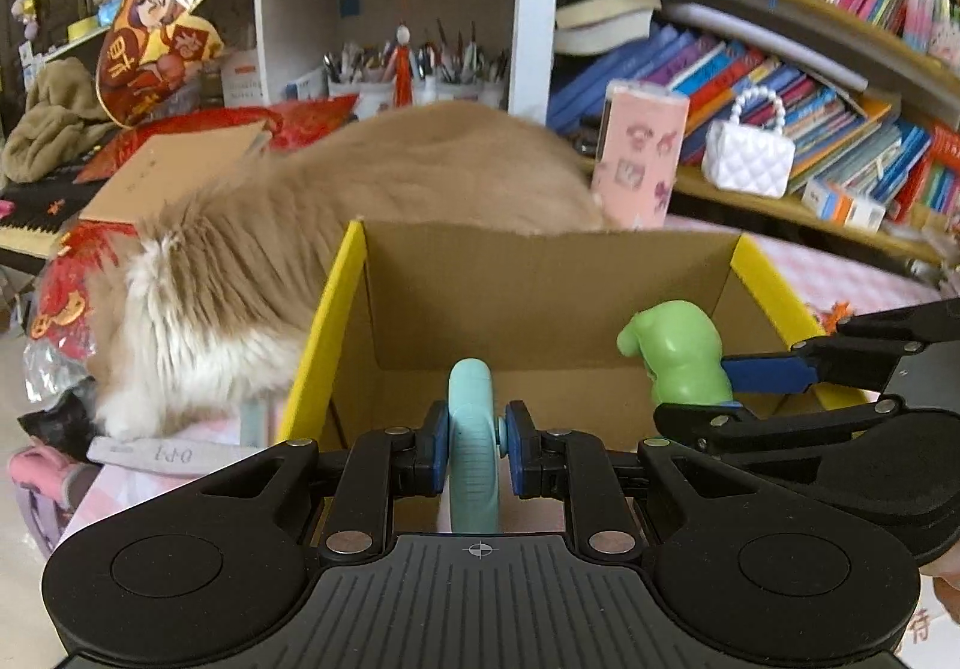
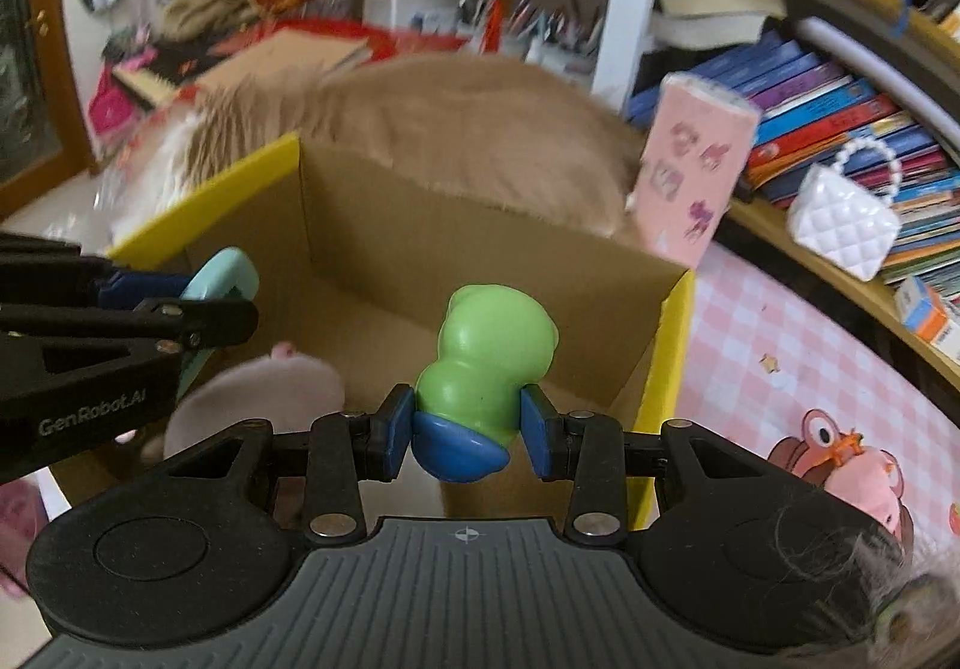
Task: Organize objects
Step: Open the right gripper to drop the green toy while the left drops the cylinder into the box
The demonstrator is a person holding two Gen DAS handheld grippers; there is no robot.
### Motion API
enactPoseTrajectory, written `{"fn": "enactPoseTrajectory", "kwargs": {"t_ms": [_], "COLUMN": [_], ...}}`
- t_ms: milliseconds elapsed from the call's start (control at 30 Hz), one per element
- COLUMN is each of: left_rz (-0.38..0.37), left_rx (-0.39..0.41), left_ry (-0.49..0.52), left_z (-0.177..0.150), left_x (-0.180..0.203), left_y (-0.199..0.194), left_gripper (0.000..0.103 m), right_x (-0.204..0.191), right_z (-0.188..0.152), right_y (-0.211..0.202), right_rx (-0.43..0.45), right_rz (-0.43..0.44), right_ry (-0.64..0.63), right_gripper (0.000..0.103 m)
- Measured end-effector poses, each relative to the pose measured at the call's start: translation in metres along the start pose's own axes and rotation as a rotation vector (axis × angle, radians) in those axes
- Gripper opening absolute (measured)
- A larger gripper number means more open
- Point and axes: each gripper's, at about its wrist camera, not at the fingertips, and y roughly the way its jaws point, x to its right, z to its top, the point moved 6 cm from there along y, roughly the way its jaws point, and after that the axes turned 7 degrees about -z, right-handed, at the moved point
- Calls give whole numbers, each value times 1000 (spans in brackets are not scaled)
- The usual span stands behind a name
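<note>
An open cardboard box (image 1: 540,297) with yellow flaps stands on the pink checked bed; it also shows in the right wrist view (image 2: 480,249). My left gripper (image 1: 476,450) is shut on a flat teal object (image 1: 473,429), held over the box's near edge; it shows from the side in the right wrist view (image 2: 222,273). My right gripper (image 2: 468,429) is shut on a green figure with a blue base (image 2: 486,357), held above the box; it shows in the left wrist view (image 1: 678,351). A pink plush (image 2: 264,393) lies inside the box.
A fluffy tan cat (image 1: 300,261) lies right behind and left of the box. A pink patterned box (image 1: 642,153) leans behind it. Bookshelves with books and a white quilted bag (image 1: 750,153) stand at right. A nail file (image 1: 162,453) lies left of the box.
</note>
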Motion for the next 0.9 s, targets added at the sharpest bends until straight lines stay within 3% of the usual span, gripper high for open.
{"fn": "enactPoseTrajectory", "kwargs": {"t_ms": [200,300,367,467,900], "left_rz": [22,20,27,36,7], "left_rx": [-13,-8,5,34,168], "left_ry": [19,16,13,11,-10], "left_z": [-3,-2,-1,3,6], "left_x": [1,2,2,2,2], "left_y": [5,3,-1,-10,-73], "left_gripper": [20,32,47,58,79], "right_x": [-7,-6,-3,0,2], "right_z": [-2,-1,0,0,-2], "right_y": [2,-1,-3,-8,-67], "right_rx": [-10,6,28,45,169], "right_rz": [-5,-11,-23,-44,-117], "right_ry": [-76,-64,-47,-18,118], "right_gripper": [38,42,47,48,48]}}
